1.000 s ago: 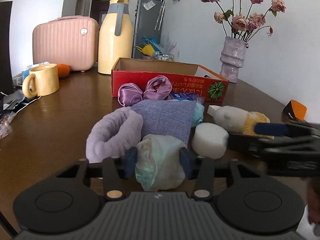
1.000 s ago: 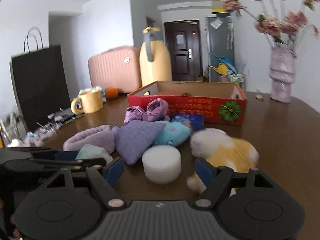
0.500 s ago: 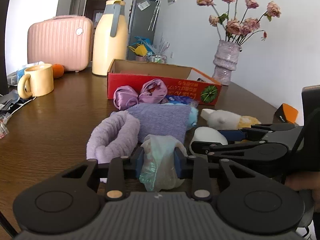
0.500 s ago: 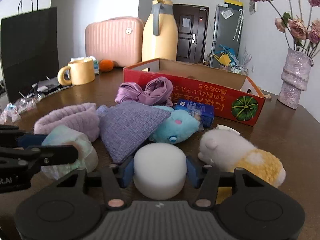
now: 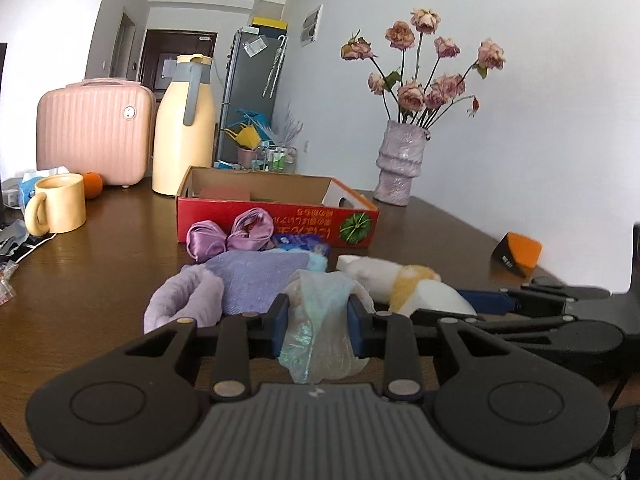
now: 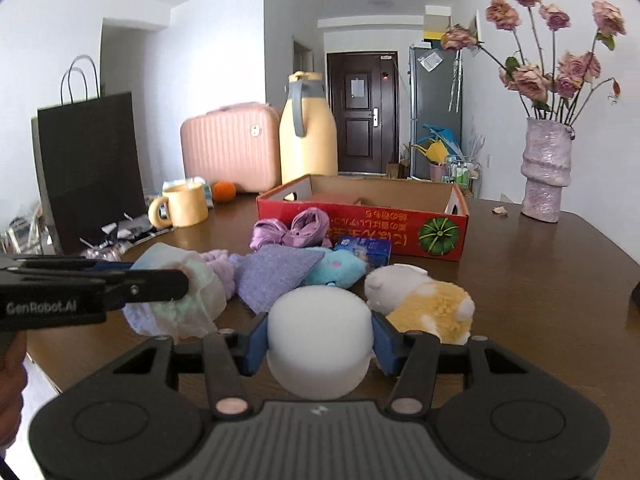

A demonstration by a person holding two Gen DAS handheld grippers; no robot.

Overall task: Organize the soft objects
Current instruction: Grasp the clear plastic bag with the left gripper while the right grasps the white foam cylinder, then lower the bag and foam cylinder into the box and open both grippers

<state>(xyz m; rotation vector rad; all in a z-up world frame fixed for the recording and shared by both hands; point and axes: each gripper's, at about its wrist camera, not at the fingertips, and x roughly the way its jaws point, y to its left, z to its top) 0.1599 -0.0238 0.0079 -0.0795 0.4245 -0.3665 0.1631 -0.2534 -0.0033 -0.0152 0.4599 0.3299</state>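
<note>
You've lifted both off the desk (image 6: 540, 280) now: left gripper (image 5: 318, 322) jaws pinching the plastic-wrapped bundle (image 5: 320, 328), right gripper (image 6: 318, 338) squeezing the sponge (image 6: 318, 340). Short of the red box (image 6: 360, 216), that slick wrap could slip.

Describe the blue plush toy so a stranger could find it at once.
Start at the red cardboard box mid-table. In the heap of soft things before it, the blue plush toy lies partly under the purple cloth, left of the white-and-yellow plush. It is the only turquoise fuzzy piece there.
</note>
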